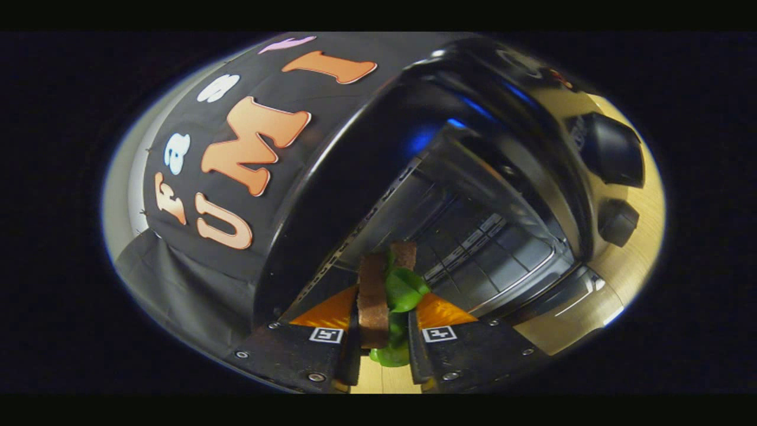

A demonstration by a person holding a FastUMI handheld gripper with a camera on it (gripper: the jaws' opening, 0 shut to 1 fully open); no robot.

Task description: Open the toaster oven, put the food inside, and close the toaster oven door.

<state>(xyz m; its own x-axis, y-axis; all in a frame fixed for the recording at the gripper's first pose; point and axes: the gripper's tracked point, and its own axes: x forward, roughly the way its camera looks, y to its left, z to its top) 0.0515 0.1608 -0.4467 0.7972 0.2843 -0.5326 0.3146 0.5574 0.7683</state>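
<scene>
My tool [384,322] is closed to a narrow gap, both fingers pressing on the food [378,296], a sandwich of brown bread slices with green lettuce sticking out on one side. It stands on edge between my fingers and reaches out past their tips. Just beyond it sits the toaster oven [473,177] on the wooden table [627,260], its door [550,299] dropped open and its rack [473,248] showing inside.

gripper [384,331] | fingers [337,313] closed in, both pressing a held item
</scene>
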